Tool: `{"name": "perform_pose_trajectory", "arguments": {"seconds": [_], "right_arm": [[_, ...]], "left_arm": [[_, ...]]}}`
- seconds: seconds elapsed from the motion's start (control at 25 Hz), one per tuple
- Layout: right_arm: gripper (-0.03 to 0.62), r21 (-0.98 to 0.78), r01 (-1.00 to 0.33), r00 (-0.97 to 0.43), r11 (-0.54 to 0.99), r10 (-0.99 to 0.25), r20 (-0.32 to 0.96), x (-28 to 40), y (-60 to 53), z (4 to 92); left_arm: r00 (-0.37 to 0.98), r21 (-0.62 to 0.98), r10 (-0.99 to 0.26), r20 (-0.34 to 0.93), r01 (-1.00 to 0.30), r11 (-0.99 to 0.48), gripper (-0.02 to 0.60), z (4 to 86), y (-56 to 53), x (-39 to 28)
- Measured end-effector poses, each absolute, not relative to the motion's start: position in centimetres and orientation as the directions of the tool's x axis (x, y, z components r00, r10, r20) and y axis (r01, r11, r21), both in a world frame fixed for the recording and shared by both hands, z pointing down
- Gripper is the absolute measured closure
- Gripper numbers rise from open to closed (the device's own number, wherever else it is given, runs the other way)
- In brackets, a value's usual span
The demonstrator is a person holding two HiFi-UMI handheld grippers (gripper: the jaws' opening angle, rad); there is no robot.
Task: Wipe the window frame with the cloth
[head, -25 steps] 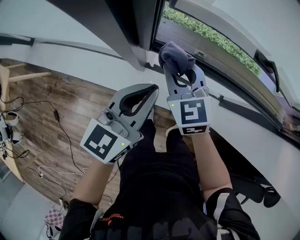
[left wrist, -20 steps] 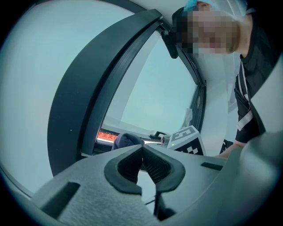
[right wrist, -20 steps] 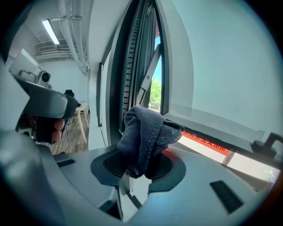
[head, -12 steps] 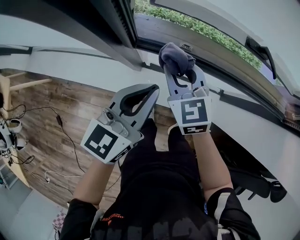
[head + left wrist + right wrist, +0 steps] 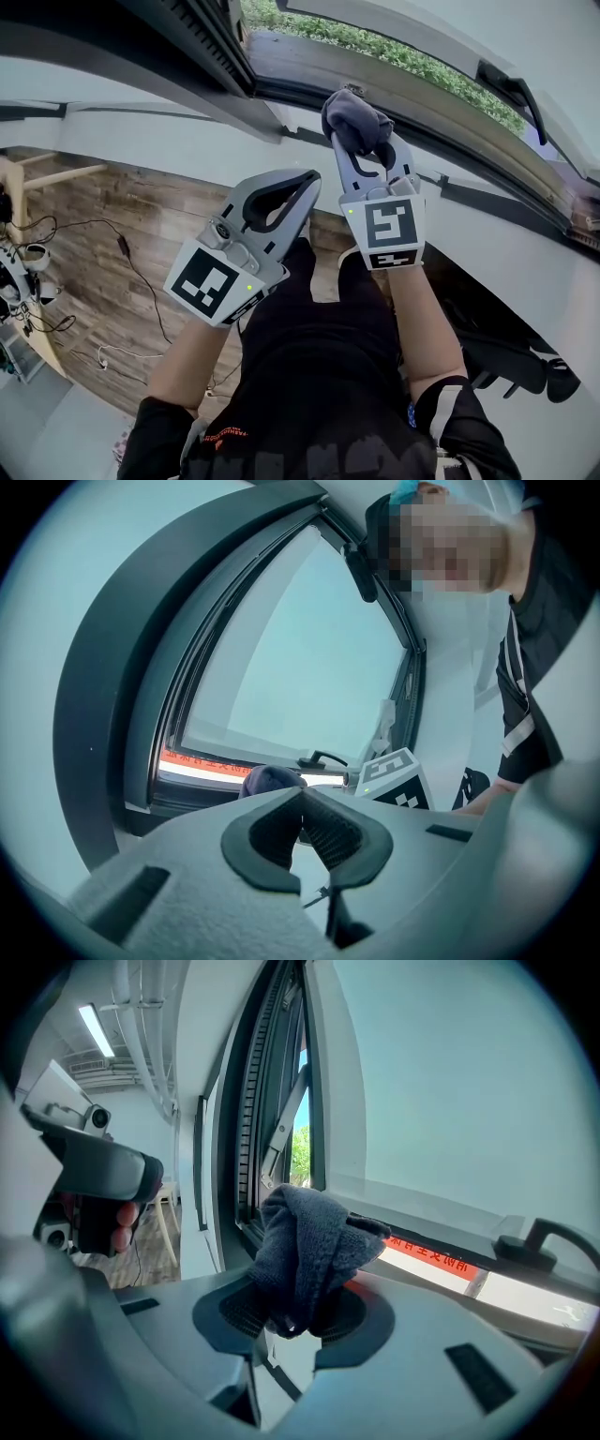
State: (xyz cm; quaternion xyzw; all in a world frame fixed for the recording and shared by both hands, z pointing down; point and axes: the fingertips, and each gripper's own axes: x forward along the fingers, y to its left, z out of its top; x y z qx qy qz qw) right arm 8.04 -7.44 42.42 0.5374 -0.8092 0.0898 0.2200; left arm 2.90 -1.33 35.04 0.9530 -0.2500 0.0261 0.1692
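Observation:
My right gripper (image 5: 364,142) is shut on a bunched dark grey-blue cloth (image 5: 353,119), pressed up at the lower rail of the dark window frame (image 5: 298,95). In the right gripper view the cloth (image 5: 305,1241) bulges out of the jaws (image 5: 298,1312) just in front of the frame's upright (image 5: 246,1147). My left gripper (image 5: 307,178) hangs lower and to the left, in front of the white wall, jaws shut on nothing. The left gripper view shows its tips (image 5: 302,796) touching, with the cloth (image 5: 267,778) and the frame (image 5: 122,686) beyond.
The window sash stands open, its black handle (image 5: 506,89) at the upper right. A white wall (image 5: 159,141) runs below the frame. Cables (image 5: 112,262) lie on the wooden floor at the left, beside a wooden furniture leg (image 5: 42,178). A dark object (image 5: 511,361) sits at the lower right.
The cloth in my right gripper now stands farther right of the frame's corner, along the lower rail. The left gripper has kept its place, still shut.

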Motion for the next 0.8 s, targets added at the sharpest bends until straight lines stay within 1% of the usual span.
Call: {"name": "perform_pose_trajectory", "arguments": {"seconds": [0.52, 0.8], "right_arm": [[0.482, 0.086, -0.927, -0.288, 0.364, -0.841, 0.458, 11.9, -6.0, 42.4], [0.482, 0.086, -0.933, -0.269, 0.349, -0.837, 0.477, 13.2, -5.4, 42.1]], "left_arm": [[0.897, 0.3, -0.42, 0.14, -0.443, -0.845, 0.561, 34.8, -0.6, 6.6], [0.898, 0.294, -0.418, 0.139, -0.44, -0.849, 0.561, 34.4, -0.5, 6.9]]}}
